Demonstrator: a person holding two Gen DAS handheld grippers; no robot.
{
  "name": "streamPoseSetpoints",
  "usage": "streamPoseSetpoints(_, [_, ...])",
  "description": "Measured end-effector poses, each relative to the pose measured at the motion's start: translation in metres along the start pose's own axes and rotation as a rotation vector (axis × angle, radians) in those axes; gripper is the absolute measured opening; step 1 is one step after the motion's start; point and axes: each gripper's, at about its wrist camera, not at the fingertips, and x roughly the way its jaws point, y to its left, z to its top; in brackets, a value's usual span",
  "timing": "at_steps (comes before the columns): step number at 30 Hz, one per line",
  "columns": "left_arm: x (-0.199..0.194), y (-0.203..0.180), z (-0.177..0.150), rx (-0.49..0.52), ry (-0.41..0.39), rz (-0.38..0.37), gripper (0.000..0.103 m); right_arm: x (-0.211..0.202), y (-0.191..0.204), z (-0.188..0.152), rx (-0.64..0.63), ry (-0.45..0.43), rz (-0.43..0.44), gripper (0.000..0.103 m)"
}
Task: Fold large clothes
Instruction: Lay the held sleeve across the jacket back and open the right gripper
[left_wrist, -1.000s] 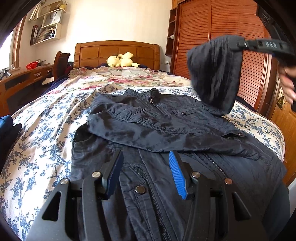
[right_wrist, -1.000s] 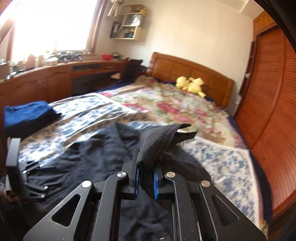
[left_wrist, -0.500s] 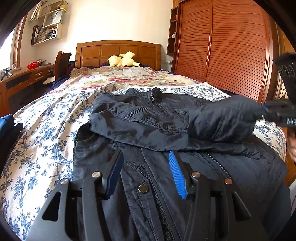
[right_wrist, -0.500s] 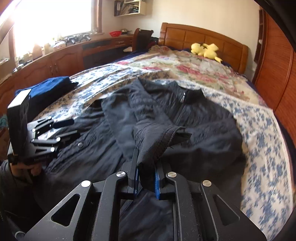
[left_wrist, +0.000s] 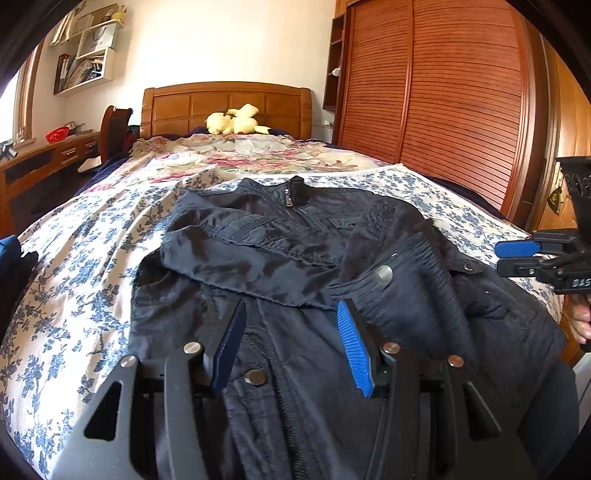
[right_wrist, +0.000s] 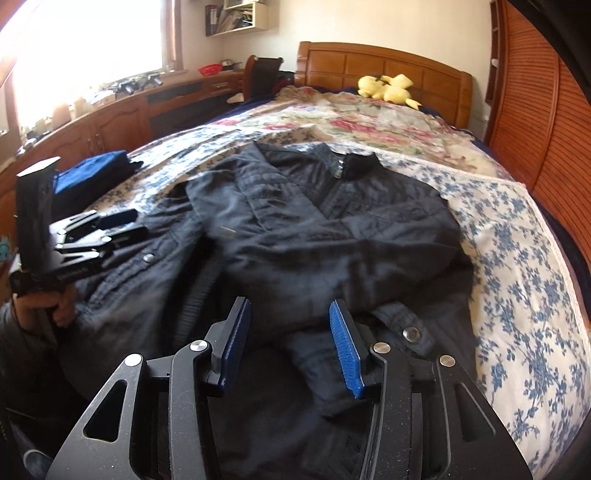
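A dark jacket is spread over a flowered bedspread across the middle of both views, its zipped collar turned toward the wooden headboard at the top of the frame. Both sleeves are seen folded across its chest; the cuff with a metal snap lies right of centre in the left wrist view.

The left gripper is held at the bottom centre of its own view, low over the jacket's hem. Its jaws stand partly apart with only the flat cloth seen between them, and nothing is gripped. In the right wrist view it appears at the left edge, held by a hand.

The right gripper is seen at the bottom centre of its view, above the folded sleeve. Its jaws are opening; the sleeve lies below the gap, and the pads are not pressed on it.

A yellow plush toy is seen against the headboard. A folded blue cloth lies at the left of the right wrist view.
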Motion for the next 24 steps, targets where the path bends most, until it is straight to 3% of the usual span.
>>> streamPoseSetpoints(9, [0.004,-0.030,0.000,0.029,0.035,-0.009,0.050,0.024,-0.023,-0.028,0.045,-0.001,-0.026,0.045])
streamPoseSetpoints(14, [0.001,-0.030,-0.003,-0.015,0.065,-0.002,0.050,0.040,-0.028,-0.033,0.074,-0.008,-0.010,0.045])
streamPoseSetpoints(22, [-0.032,-0.029,-0.002,-0.031,0.046,0.057,0.050,0.036,-0.026,-0.041,0.077,-0.013,0.042,0.045])
streamPoseSetpoints(24, [-0.034,-0.032,-0.005,-0.018,0.058,0.068,0.050,0.035,-0.023,-0.041,0.062,-0.001,0.002,0.045])
